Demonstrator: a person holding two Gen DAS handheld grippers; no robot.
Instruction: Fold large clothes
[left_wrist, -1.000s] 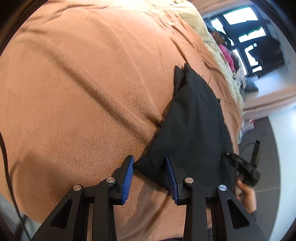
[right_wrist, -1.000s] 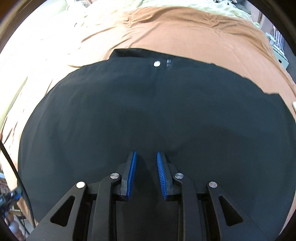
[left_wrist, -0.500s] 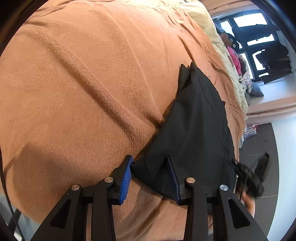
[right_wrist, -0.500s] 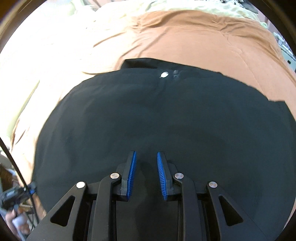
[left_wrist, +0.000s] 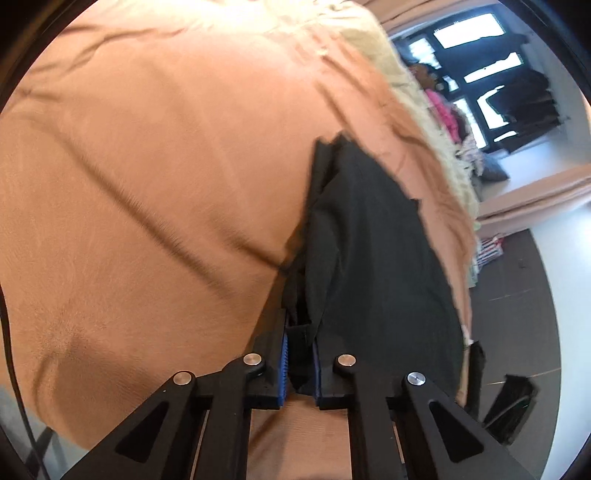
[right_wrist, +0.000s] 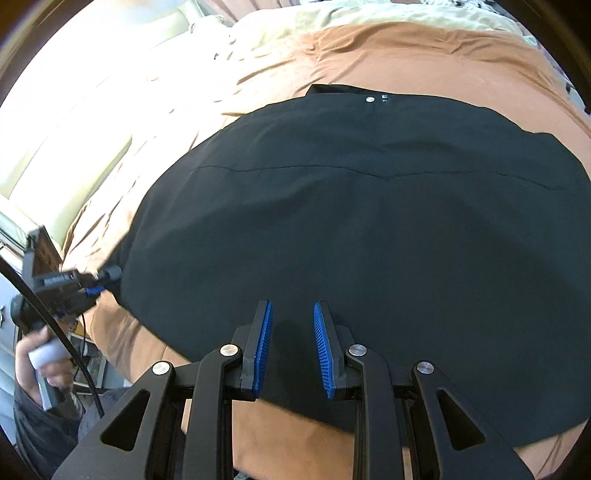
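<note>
The black garment (right_wrist: 362, 229) lies spread flat on the brown blanket (left_wrist: 147, 184), its waistband with a metal button (right_wrist: 369, 99) on the side farthest from me, its near hem just short of the blanket's front edge. My left gripper (left_wrist: 299, 363) has just closed its jaws on the garment's left corner, and a bunched wad of black cloth is now pinched between the blue pads; the fabric above that corner is rucked into a few loose folds. My right gripper (right_wrist: 291, 347) hovers over the garment's near hem with its jaws a little apart and nothing pressed between them, only cloth lying beneath. Beyond the garment, a cream sheet (right_wrist: 122, 110) covers the far part of the bed. I judge I am starting the first fold, with one corner secured and the other not yet taken. The risk is lopsidedness: if I lift with the left alone, the cloth will drag diagonally and wrinkle. The left pinch may also hold only the top layer, so the lower one could slip and stay behind. My right jaws could catch the blanket along with the hem.
</note>
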